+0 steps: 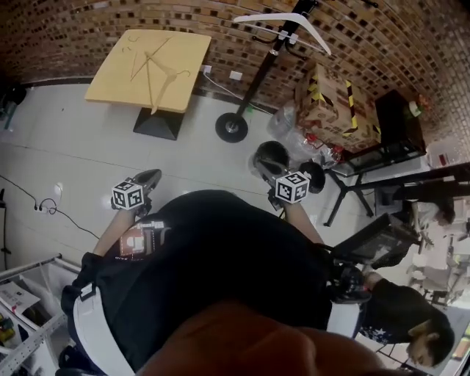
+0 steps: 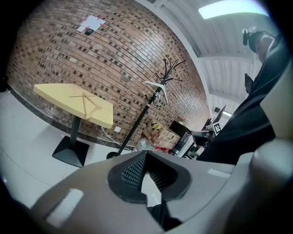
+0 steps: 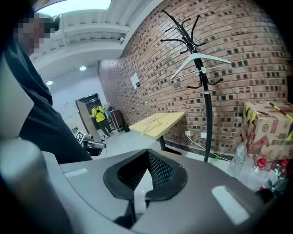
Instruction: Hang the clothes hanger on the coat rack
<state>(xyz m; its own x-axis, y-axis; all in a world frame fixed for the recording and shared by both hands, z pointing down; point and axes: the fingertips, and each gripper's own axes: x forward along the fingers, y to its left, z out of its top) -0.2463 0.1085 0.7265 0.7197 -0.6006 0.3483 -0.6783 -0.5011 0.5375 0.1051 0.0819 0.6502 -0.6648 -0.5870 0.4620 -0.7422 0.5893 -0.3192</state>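
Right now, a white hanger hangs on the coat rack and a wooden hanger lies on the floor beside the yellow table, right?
Not quite: the head view shows the wooden hanger lying on top of the yellow table instead. The white hanger does hang on the coat rack.

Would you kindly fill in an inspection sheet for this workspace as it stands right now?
Surface: yellow table on a pale floor.
Job's things: at least one wooden hanger lies on the table; the coat rack stands by the wall with a white hanger hung on it.
Clutter: cardboard box and plastic bottles beside the rack.
Grippers: left gripper and right gripper both shut, empty.
Cables: one cable loose on the floor at left.
Surroundings: brick wall; second person at lower right.
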